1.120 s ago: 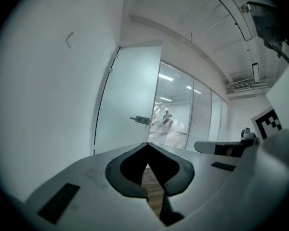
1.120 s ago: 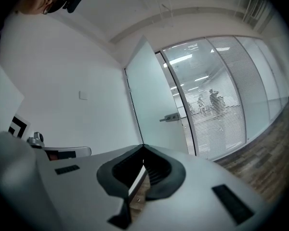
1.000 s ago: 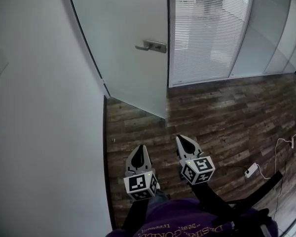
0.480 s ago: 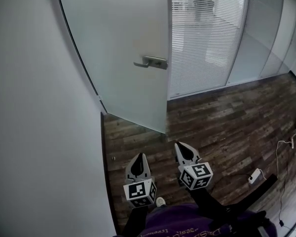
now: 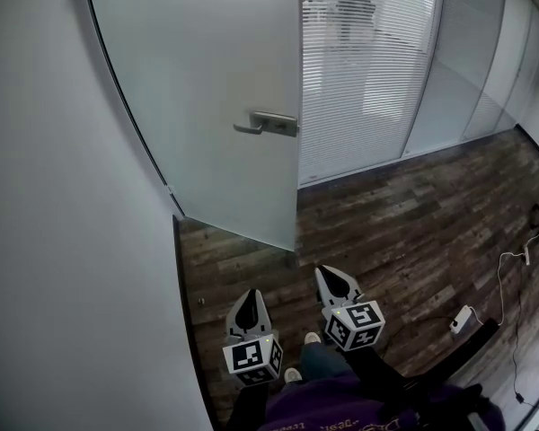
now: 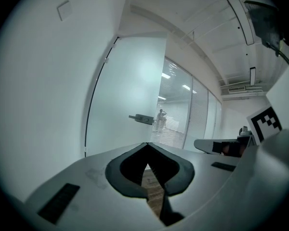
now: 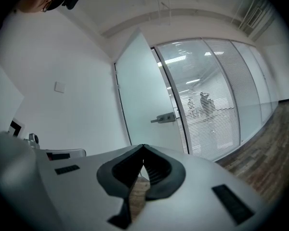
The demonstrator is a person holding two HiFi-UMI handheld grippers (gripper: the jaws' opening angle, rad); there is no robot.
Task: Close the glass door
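Observation:
The frosted glass door (image 5: 216, 88) stands open, hinged at the white wall on the left, its free edge towards the room. Its metal lever handle (image 5: 265, 124) sits near that edge and also shows as the handle (image 6: 141, 119) and the handle (image 7: 164, 118). My left gripper (image 5: 245, 296) and right gripper (image 5: 328, 277) hang side by side low in the head view, pointing at the door and well short of it. Both are shut with nothing between the jaws: the left gripper (image 6: 147, 144) and the right gripper (image 7: 143, 147) have their tips meeting.
A white wall (image 5: 63, 241) fills the left side. Right of the door runs a glass partition with blinds (image 5: 368, 88), with a person (image 5: 349, 3) standing behind it. On the wooden floor (image 5: 413, 223) at the right lie a white adapter (image 5: 463, 320) and its cable (image 5: 519, 268).
Both grippers have come nearer to the door; door and handle now sit lower and larger in the head view. Both jaws stay shut.

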